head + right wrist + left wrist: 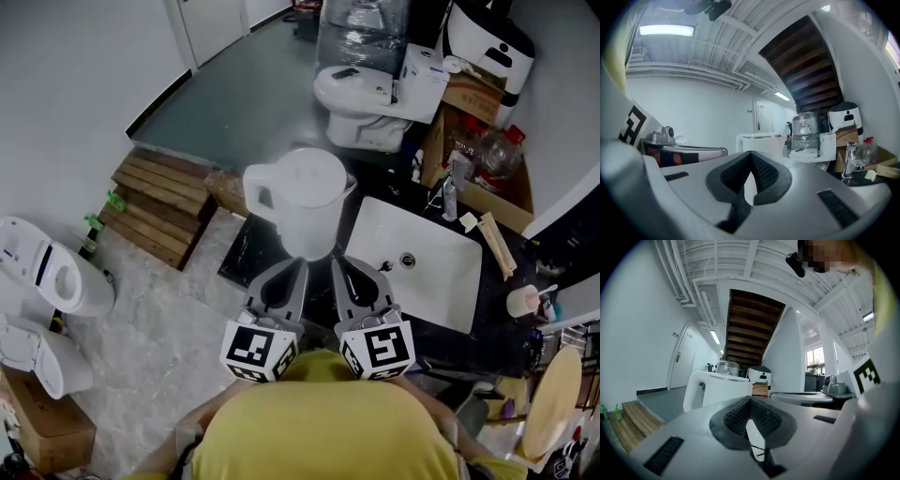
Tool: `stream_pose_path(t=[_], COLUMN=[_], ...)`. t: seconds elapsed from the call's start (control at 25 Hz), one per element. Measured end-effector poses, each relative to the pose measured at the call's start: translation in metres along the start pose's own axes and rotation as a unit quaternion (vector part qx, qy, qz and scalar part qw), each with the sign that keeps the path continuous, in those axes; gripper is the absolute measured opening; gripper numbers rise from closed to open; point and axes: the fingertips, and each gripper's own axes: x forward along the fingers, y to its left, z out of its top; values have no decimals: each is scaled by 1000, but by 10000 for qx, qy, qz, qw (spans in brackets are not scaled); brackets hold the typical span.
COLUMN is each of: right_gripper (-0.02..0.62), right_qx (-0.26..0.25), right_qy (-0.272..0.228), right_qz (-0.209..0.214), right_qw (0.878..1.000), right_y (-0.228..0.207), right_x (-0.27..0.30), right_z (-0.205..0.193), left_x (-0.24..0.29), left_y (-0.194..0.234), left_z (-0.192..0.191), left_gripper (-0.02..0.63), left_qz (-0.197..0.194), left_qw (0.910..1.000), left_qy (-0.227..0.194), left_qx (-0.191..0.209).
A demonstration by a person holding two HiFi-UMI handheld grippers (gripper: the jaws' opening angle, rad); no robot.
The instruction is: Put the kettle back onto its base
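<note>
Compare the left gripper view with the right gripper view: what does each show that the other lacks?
Left only: the wooden pallet. Right only: the faucet. Both: the white kettle ahead, the plastic-wrapped bundle behind it, and a shut gripper in front, the left gripper in one, the right gripper in the other.

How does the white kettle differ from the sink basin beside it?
The kettle is round and stands tall above the dark counter; the sink basin is rectangular and set low in it. The kettle has a lid and a side handle; the basin is open, with a drain hole. Both are plain white.
</note>
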Motion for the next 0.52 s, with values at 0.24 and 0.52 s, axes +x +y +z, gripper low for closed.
stream_pose_path(t=[0.24, 0.52], right_gripper=[15, 15], right_qx=[50, 51], right_qy=[79, 11], right_qz=[20, 115], right_qw=[10000, 9999], right_y=[-7, -4], right_x=[-5, -5], right_z=[-4, -8], left_x=[2, 2], left_y=[-4, -8], left_z=[1, 4], left_gripper=[9, 9], left_qz=[92, 97], left_qw=[10000, 9999], left_qy=[3, -35], left_qx=[-24, 54])
